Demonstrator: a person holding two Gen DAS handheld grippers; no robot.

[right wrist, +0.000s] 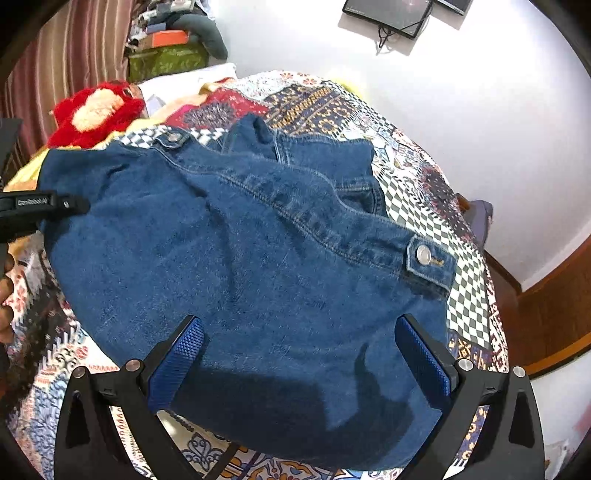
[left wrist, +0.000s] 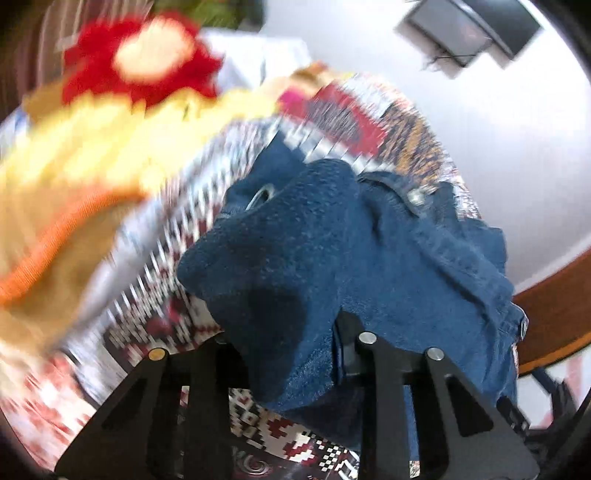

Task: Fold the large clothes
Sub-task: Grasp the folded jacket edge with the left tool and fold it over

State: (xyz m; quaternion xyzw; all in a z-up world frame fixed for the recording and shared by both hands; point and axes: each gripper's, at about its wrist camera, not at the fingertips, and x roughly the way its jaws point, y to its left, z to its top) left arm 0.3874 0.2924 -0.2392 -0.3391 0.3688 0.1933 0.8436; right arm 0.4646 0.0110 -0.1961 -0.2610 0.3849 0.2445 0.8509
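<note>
A blue denim jacket [right wrist: 258,258] lies spread on a patchwork bedspread [right wrist: 417,206], its metal buttons showing. My right gripper [right wrist: 303,354] is open just above the jacket's near part, its blue pads [right wrist: 177,362] wide apart and holding nothing. My left gripper [left wrist: 295,354] is shut on a bunched fold of the jacket [left wrist: 332,240] and holds it lifted above the bedspread [left wrist: 173,295]; the view is blurred by motion. The left gripper also shows at the left edge of the right wrist view [right wrist: 48,205], at the jacket's left side.
A red and cream knitted flower cushion [right wrist: 96,110] and yellow-orange cloth [left wrist: 74,177] lie at the bed's far left. A white wall with a mounted dark screen [right wrist: 388,14] stands behind. A wooden bed frame [right wrist: 546,306] curves along the right.
</note>
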